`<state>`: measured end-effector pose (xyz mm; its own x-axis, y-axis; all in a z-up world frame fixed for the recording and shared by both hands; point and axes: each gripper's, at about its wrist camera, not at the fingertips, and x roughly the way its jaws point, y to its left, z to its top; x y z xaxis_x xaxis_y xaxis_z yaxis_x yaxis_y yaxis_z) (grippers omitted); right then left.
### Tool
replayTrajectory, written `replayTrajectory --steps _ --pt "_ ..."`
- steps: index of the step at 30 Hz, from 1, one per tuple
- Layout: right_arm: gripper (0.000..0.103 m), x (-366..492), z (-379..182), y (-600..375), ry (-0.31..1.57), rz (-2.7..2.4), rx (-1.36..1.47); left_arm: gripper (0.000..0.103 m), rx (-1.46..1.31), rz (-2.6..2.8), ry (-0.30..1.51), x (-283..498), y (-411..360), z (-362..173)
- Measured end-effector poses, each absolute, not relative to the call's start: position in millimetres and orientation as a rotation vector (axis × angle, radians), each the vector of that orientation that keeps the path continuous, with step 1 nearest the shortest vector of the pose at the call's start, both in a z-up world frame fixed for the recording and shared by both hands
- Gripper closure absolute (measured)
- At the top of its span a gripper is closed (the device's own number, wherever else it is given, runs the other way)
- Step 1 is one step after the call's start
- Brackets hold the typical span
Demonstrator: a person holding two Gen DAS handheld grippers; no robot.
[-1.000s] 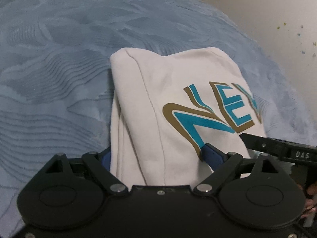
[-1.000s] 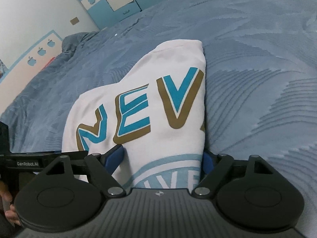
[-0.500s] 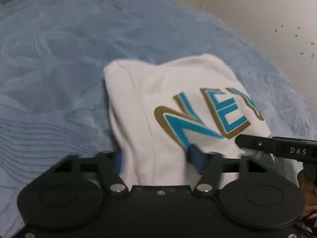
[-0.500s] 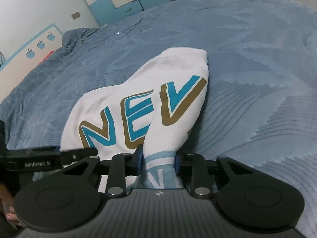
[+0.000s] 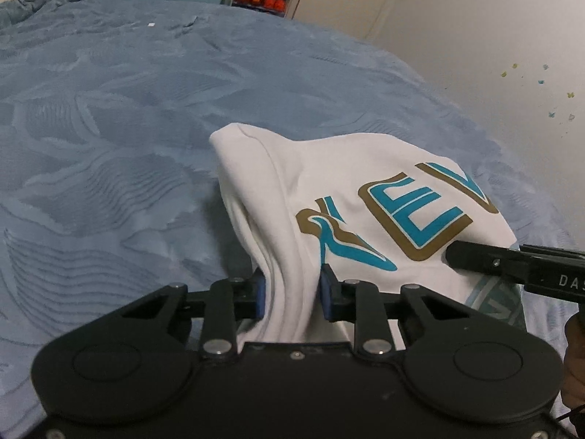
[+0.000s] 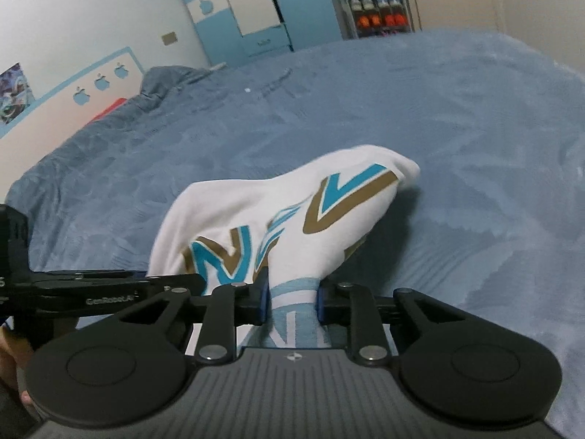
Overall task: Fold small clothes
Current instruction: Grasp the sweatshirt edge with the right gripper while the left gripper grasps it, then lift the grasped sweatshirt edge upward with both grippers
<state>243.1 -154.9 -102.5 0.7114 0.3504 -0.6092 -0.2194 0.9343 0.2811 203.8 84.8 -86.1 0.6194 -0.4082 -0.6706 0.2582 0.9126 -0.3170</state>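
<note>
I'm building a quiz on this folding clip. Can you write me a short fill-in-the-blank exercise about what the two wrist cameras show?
1. The left gripper is shut on the ____ garment.
2. The garment lies partly on a bedspread whose colour is ____.
3. The right gripper pinches a light blue band of the garment, so its jaws are ____.
4. The big printed letters are teal with a ____ outline.

Missing words: white; blue; shut; brown
</note>
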Motion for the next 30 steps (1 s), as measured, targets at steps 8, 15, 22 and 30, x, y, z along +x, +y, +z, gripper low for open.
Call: replayTrajectory --steps 8,15,22,30 --pt "0.078 223.6 -62.2 -182.1 0.631 0.301 0.201 0.079 -0.235 -0.454 0.754 188.6 65.4 -55.5" --pt "0.078 207.3 -40.3 -218.3 0.590 0.244 0.211 0.079 -0.221 -0.508 0.719 182.7 30.5 -25.8" --pt "0.078 188.9 -26.3 -257.7 0.556 0.192 0.223 0.079 -0.179 -0.571 0.699 175.9 -7.4 -5.1" --pt "0.078 168.6 -16.4 -294.4 0.529 0.130 0.228 0.079 -0.135 -0.628 0.667 175.7 -53.2 10.1"
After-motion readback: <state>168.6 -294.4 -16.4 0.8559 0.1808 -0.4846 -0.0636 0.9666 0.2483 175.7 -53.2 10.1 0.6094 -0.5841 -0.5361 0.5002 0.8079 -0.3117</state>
